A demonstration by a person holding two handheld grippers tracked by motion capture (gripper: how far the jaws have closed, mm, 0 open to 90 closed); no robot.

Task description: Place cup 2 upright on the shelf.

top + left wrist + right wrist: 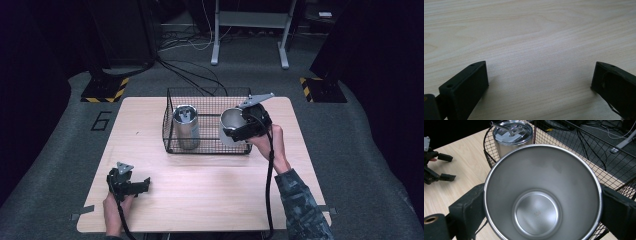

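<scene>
The jaws of the right gripper (542, 202) are pressed against opposite sides of an open steel cup (541, 195), which is held tilted at the right end of the wire basket (172, 145). 1 lidded tumbler (185, 126) is seen standing inside the basket's left end. The left gripper (540, 75) is held spread over bare table (536, 37).

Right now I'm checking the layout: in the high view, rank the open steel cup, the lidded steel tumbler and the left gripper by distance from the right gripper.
1. The open steel cup, clamped between the right gripper's jaws at the black wire basket's right end.
2. The lidded steel tumbler, upright in the basket's left part.
3. The left gripper, at the table's near left.
</scene>
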